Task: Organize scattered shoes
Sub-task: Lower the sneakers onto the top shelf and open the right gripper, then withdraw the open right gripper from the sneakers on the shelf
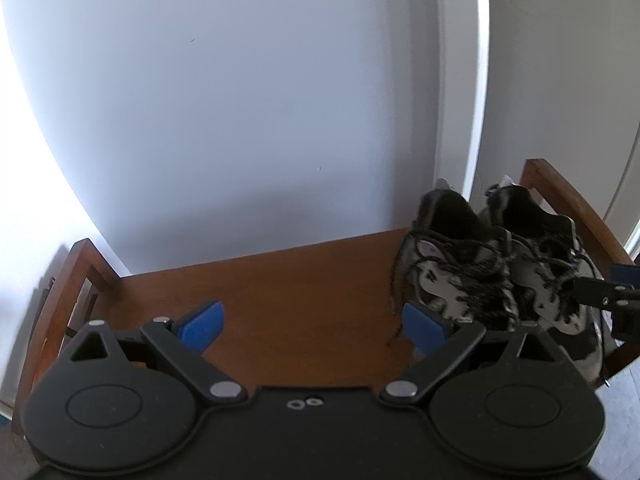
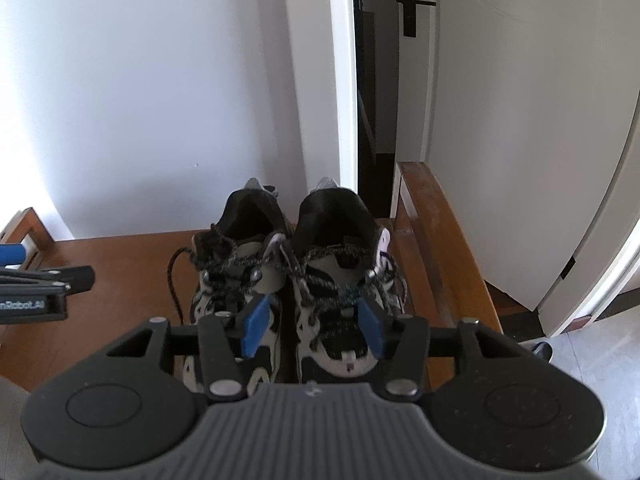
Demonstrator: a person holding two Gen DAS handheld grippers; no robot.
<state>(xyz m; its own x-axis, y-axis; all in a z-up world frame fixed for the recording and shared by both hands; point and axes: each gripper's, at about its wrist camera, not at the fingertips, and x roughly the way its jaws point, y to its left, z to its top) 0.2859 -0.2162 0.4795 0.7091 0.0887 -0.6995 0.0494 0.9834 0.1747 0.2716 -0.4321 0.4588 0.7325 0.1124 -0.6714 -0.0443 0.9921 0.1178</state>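
Note:
Two grey and black laced sneakers stand side by side, heels to the wall, on a brown wooden bench (image 1: 300, 280). In the left wrist view they are at the right: the left sneaker (image 1: 452, 276) and the right sneaker (image 1: 556, 280). My left gripper (image 1: 312, 326) is open wide over bare wood, with nothing between its blue pads. My right gripper (image 2: 314, 326) hovers just above the toe of the right sneaker (image 2: 340, 280), jaws apart, pads not pressing on it. The left sneaker (image 2: 236, 276) stands beside it, one lace trailing onto the bench (image 2: 120, 272).
A white wall (image 1: 240, 100) backs the bench. Raised wooden side rails (image 1: 68, 280) (image 2: 436, 240) close its ends. A white door frame (image 2: 344, 80), a dark gap and a door with a black handle (image 2: 410, 8) lie to the right. Grey floor tiles (image 2: 592, 352) show at lower right.

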